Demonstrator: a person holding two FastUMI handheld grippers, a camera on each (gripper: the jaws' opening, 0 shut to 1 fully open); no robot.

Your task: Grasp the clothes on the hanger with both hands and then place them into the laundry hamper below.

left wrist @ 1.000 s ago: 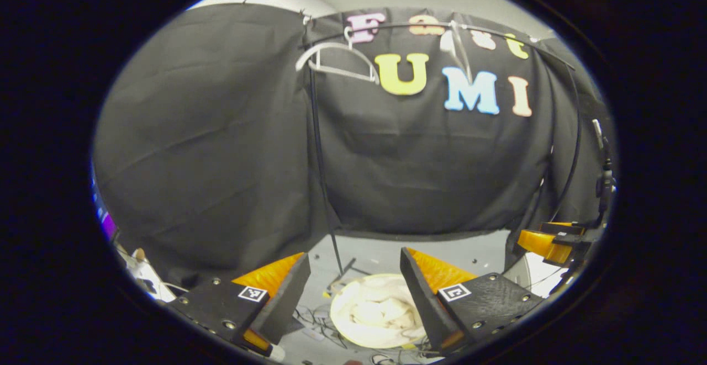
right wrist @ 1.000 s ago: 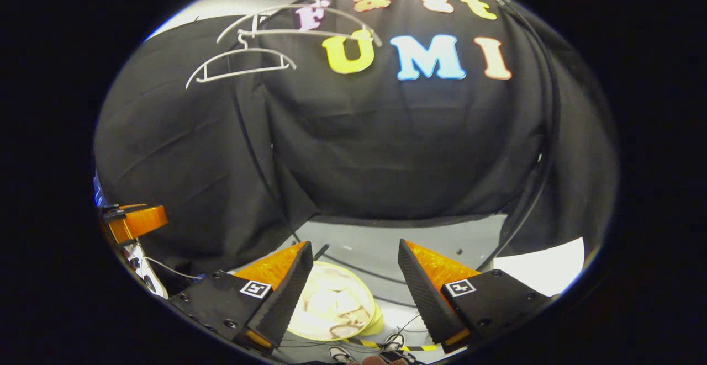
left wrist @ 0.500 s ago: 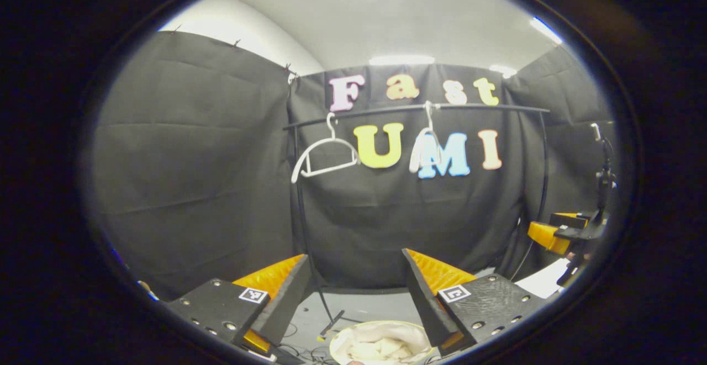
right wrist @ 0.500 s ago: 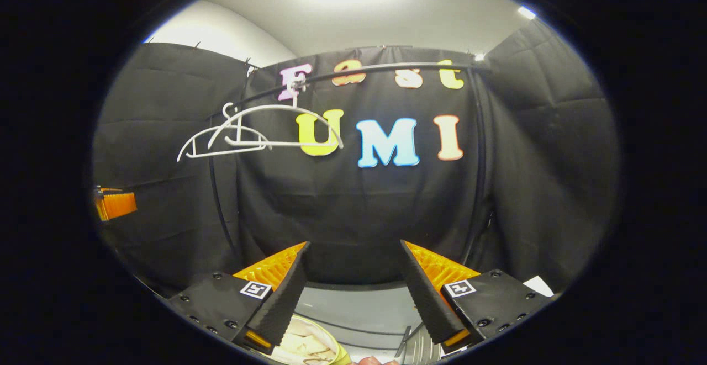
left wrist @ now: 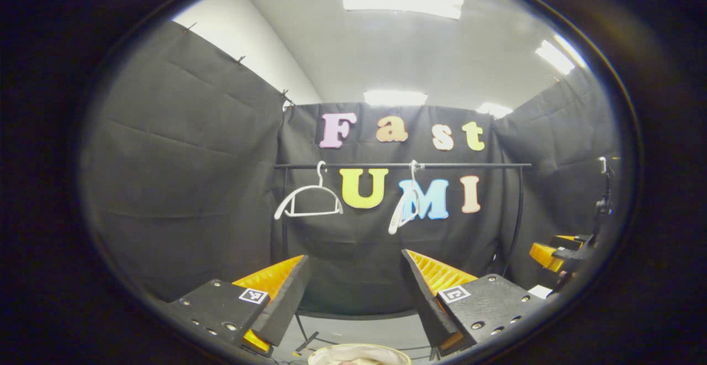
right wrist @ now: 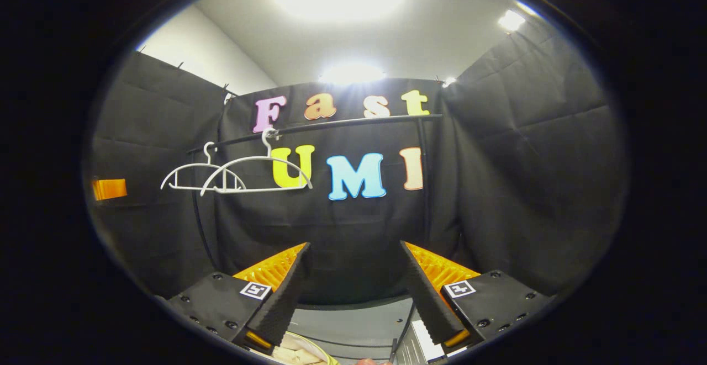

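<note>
Two bare white hangers (left wrist: 308,200) (left wrist: 405,213) hang on the black rail (left wrist: 442,164). The round hamper (left wrist: 359,352) sits on the floor below, cut off by the bottom edge, with cream clothes (right wrist: 301,355) inside. My left gripper (left wrist: 356,299) is open, empty and level, pointing at the back wall well short of the rail. My right gripper (right wrist: 356,293) is also open and empty. In the right gripper view the same hangers (right wrist: 190,180) (right wrist: 254,174) overlap on the rail (right wrist: 331,125). The right gripper (left wrist: 552,252) also shows at the far right of the left gripper view.
Black cloth walls enclose the booth on three sides. The rail's upright posts (left wrist: 284,210) (right wrist: 424,188) stand on a grey floor (left wrist: 364,334). A dark stand with a cable (left wrist: 605,199) rises at the right. The left gripper (right wrist: 109,188) shows at the left edge of the right gripper view.
Both grippers have tilted up and drawn back from the hamper, which has slid to the bottom edge. The hangers and rail now sit mid-frame. Both grippers stayed open and empty.
</note>
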